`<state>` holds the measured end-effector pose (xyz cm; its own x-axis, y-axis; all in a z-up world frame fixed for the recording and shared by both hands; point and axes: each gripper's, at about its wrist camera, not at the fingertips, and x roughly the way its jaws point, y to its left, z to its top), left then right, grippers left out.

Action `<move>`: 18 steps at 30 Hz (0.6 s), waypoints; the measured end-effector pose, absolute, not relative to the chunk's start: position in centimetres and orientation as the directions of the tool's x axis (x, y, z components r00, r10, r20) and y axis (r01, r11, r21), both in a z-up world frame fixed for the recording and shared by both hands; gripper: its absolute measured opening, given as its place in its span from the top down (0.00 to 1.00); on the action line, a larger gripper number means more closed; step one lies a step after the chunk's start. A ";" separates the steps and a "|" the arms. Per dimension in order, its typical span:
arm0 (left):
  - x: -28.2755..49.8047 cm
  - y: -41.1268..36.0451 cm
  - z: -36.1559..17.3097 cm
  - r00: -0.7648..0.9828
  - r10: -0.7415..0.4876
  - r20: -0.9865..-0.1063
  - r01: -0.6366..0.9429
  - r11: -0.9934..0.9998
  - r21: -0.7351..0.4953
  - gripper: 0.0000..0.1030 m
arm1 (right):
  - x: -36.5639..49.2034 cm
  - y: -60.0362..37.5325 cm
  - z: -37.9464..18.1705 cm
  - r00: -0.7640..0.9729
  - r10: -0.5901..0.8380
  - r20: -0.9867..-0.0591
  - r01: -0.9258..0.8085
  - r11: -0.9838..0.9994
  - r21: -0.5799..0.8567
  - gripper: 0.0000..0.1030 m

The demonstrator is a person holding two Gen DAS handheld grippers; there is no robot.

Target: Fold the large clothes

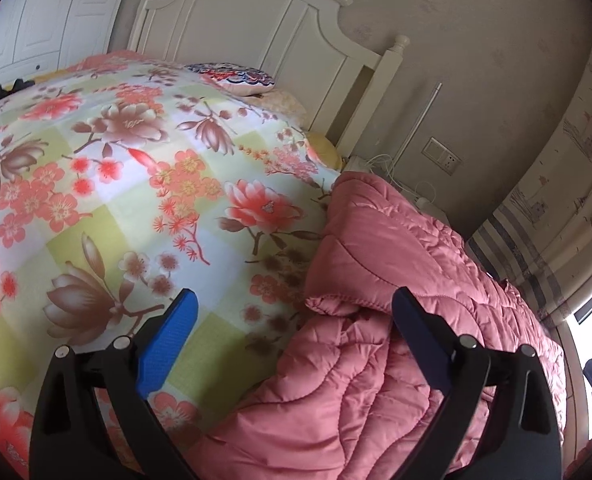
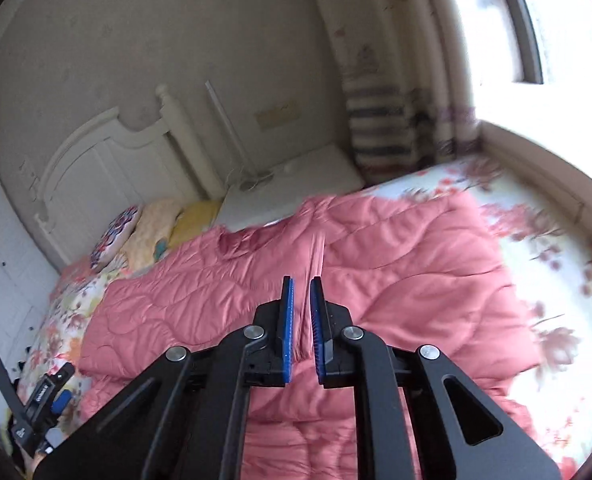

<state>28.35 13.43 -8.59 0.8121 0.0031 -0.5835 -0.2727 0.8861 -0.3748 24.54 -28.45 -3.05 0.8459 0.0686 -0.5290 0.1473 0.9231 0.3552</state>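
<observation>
A large pink quilted coat (image 1: 380, 304) lies spread on the floral bed cover (image 1: 128, 168). In the right wrist view the coat (image 2: 396, 252) fills the middle of the bed. My left gripper (image 1: 292, 300) is open and empty, just above the coat's left edge, with one blue pad (image 1: 164, 344) over the bed cover. My right gripper (image 2: 302, 284) hovers above the coat with its pads nearly together and nothing between them. The left gripper also shows in the right wrist view (image 2: 52, 400) at the lower left.
A white headboard (image 1: 264, 36) and pillows (image 1: 240, 76) stand at the bed's head. A white nightstand (image 2: 296, 188) with cables sits beside the bed. A striped curtain (image 2: 384, 132) and a bright window (image 2: 556, 20) are on the right. White wardrobe doors (image 1: 40, 12) are at the left.
</observation>
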 end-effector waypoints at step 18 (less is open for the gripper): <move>28.7 13.2 -9.0 0.799 0.000 -0.602 -0.272 0.892 -0.361 0.05 | 26.7 -28.0 -6.6 0.728 0.268 -0.630 0.092 0.874 0.478 0.08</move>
<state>28.67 13.15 -8.98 0.7987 -0.0005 -0.6018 -0.2717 0.8920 -0.3613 26.69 -28.00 -6.58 0.7285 0.2683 -0.6304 0.0915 0.8738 0.4776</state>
